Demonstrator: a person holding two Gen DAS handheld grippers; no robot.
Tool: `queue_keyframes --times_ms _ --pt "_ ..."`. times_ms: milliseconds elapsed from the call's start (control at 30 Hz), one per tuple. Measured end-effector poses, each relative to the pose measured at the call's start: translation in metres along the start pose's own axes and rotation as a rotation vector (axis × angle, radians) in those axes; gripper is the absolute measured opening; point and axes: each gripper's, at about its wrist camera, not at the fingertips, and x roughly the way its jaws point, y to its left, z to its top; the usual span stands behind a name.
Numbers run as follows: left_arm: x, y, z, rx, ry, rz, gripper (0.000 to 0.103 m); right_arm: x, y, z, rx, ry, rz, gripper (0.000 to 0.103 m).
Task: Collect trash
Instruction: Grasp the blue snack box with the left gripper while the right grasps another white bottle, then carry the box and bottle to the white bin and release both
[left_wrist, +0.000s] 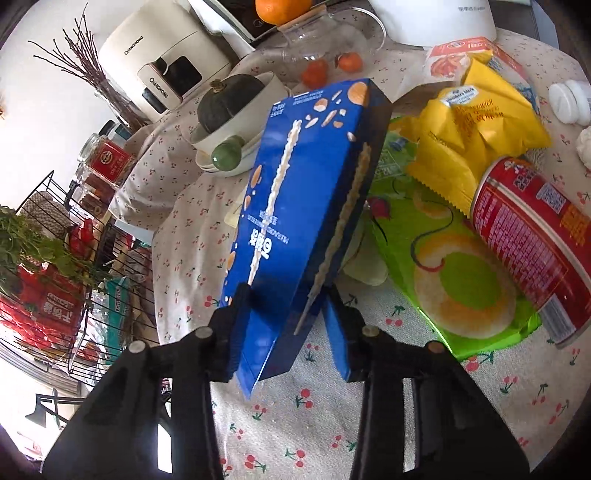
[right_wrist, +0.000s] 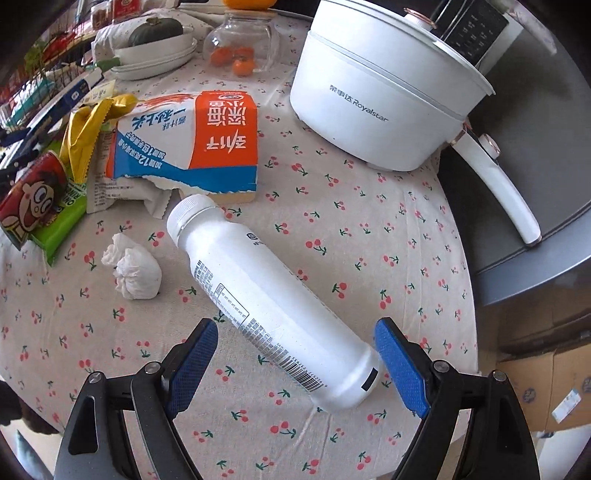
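Note:
A long blue snack box (left_wrist: 295, 177) rises tilted off the cherry-print tablecloth (left_wrist: 314, 417). My left gripper (left_wrist: 286, 295) is shut on its near end, one pad on the printed face and the other on the dark side. A white plastic bottle (right_wrist: 266, 295) lies on its side in the right wrist view, cap pointing away to the left. My right gripper (right_wrist: 295, 325) is open and straddles the bottle's base end, with neither blue pad touching it. A crumpled white tissue (right_wrist: 133, 273) lies left of the bottle.
Right of the box lie a yellow wrapper (left_wrist: 476, 136), a red can (left_wrist: 532, 236) and a green chip bag (left_wrist: 454, 273). A torn orange-and-blue bag (right_wrist: 188, 144) and a white electric pot (right_wrist: 376, 103) sit beyond the bottle. A wire basket (left_wrist: 55, 295) stands at the left.

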Motion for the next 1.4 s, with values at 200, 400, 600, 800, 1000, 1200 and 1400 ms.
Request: queue_keyframes --times_ms 200,400,600,800,1000,1200,1400 --pt "-0.022 0.03 0.002 -0.165 0.001 -0.089 0.029 0.015 -0.001 0.001 -0.028 0.029 -0.033 0.086" --pt "-0.047 0.05 -0.005 -0.365 0.027 -0.261 0.025 0.012 -0.003 -0.005 0.011 0.024 -0.004 0.069" --pt "-0.069 0.055 -0.015 -0.516 0.037 -0.399 0.025 -0.015 -0.006 -0.016 0.155 0.041 0.156 0.051" --pt "-0.105 0.049 -0.017 -0.58 -0.004 -0.506 0.025 -0.046 -0.012 -0.035 0.285 0.035 0.271 0.05" --pt "-0.139 0.024 -0.019 -0.598 -0.037 -0.636 0.025 -0.055 -0.015 -0.058 0.379 0.07 0.309 0.05" --pt "-0.16 -0.007 -0.018 -0.577 -0.062 -0.757 0.025 -0.079 -0.024 -0.081 0.47 0.034 0.376 0.049" --pt "-0.169 -0.032 -0.013 -0.542 -0.059 -0.823 0.025 -0.094 -0.035 -0.105 0.536 -0.006 0.403 0.049"
